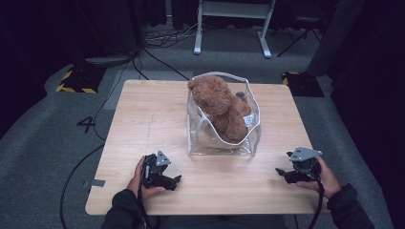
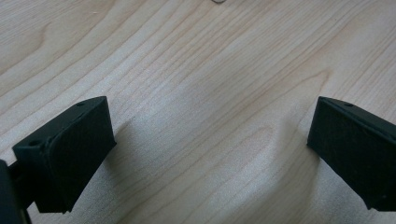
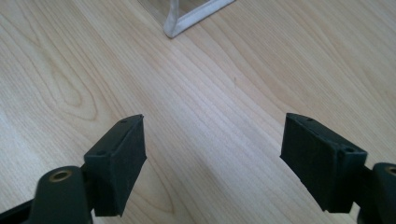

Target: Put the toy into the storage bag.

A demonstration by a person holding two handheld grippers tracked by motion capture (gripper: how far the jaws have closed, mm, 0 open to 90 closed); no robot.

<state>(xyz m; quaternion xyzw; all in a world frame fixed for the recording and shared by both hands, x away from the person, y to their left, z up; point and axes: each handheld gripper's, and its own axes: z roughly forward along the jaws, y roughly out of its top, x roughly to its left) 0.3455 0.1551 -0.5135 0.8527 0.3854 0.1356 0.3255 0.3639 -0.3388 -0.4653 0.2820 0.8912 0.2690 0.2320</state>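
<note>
A brown plush teddy bear (image 1: 222, 108) sits inside a clear soft-plastic zip pouch with white piping (image 1: 254, 136), standing mid-table toward the far edge of the light wood-grain table (image 1: 143, 124). The bear's head sticks out of the pouch mouth, its body down inside and leaning on the right wall.

The left gripper (image 1: 173, 182), held in the person's left hand (image 1: 138, 179), rests low on the near-left part of the table, jaws spread wide with nothing between them; the left gripper view confirms bare wood between the pads (image 2: 81, 154). The right gripper (image 1: 282, 173), in the right hand (image 1: 328, 178), sits near-right, jaws likewise apart and empty. In the right gripper view the white-piped pouch corner (image 3: 180, 21) lies just ahead. Both are well apart from the pouch.

Handling, my guess: the bear is light, soft and squashy, and its fur gives good grip; pinch the exposed head or an ear, not deep in the body. The pouch is thin, floppy and slick, so it will likely lift or tip with the bear unless one gripper pins it. The stiffer piped rim (image 1: 224, 137) looks like the best hold; the flat film would slip.

Writing: a small white sewn tag (image 1: 249, 120) on the bear has print too small to read. A "4" (image 1: 87, 124) is marked on the grey floor left of the table. No brand is legible.
</note>
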